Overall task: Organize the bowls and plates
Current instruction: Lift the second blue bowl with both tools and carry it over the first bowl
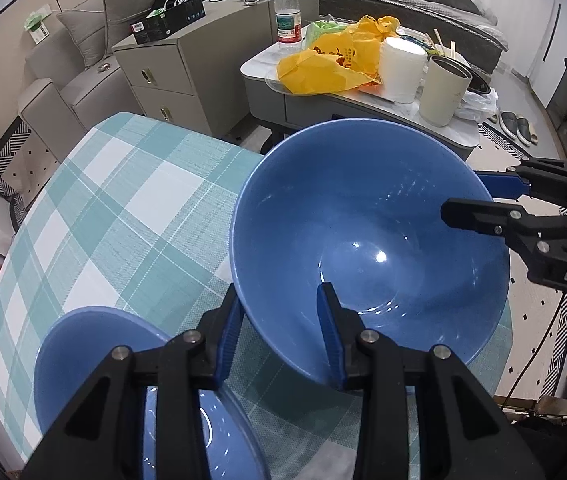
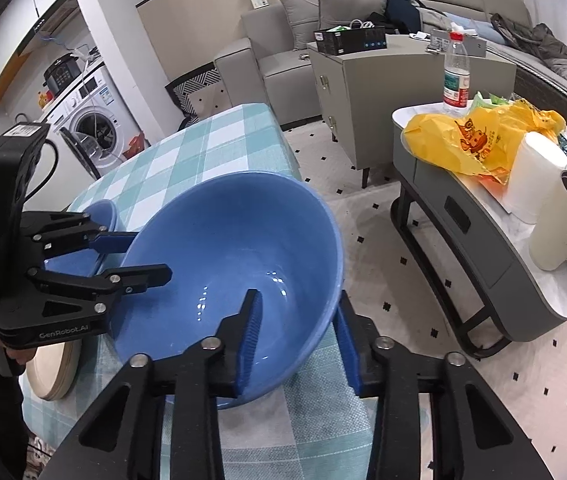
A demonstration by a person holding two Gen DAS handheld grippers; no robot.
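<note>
Checked tablecloth, second blue bowl beside gripped large blue bowl

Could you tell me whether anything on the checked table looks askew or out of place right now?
Yes: the large blue bowl sits tilted rather than flat, with both the left gripper and right gripper clamped on opposite sides of its rim. Nothing looks spilled or broken.

Even indoor lighting, sharp focus, strong fisheye distortion in both views.
Small white glints sit on the glossy inside of the large blue bowl; shadows on the checked tablecloth are soft. Frame corners are black, and straight furniture edges bow near the rim.
</note>
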